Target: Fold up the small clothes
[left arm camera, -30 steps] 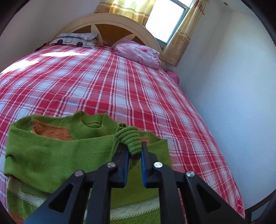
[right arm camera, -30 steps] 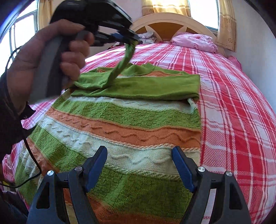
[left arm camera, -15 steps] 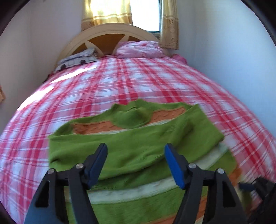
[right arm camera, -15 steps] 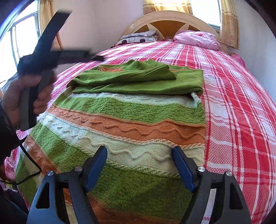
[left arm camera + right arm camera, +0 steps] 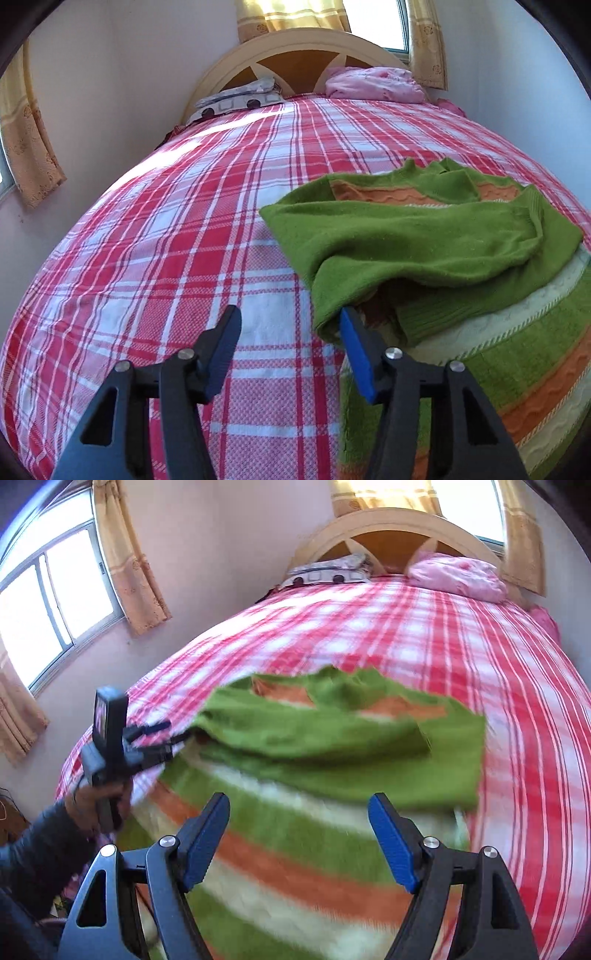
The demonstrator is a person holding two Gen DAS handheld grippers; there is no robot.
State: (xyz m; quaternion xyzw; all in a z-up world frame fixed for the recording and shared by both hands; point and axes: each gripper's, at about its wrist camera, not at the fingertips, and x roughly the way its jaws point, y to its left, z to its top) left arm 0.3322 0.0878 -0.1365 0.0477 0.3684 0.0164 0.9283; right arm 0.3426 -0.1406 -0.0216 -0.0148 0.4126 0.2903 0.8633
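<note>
A small knitted sweater (image 5: 424, 243) with green, orange and cream stripes lies flat on the bed, both green sleeves folded across its chest; it also shows in the right wrist view (image 5: 332, 746). My left gripper (image 5: 290, 332) is open and empty at the sweater's left edge, its right finger tucked just under the folded sleeve's corner. In the right wrist view the left gripper (image 5: 162, 734) shows at the sweater's left side. My right gripper (image 5: 299, 827) is open and empty, above the sweater's lower striped part.
The bed has a red and white plaid sheet (image 5: 166, 240). A pink pillow (image 5: 376, 83) and a grey patterned pillow (image 5: 240, 101) lie by the headboard (image 5: 295, 55). Walls and curtained windows (image 5: 55, 590) close in on the left and back.
My left gripper let go of the sleeve cuff, opened, and moved down to the sweater's left edge. The sleeve now lies folded across the chest. My right gripper stayed open and swung a little.
</note>
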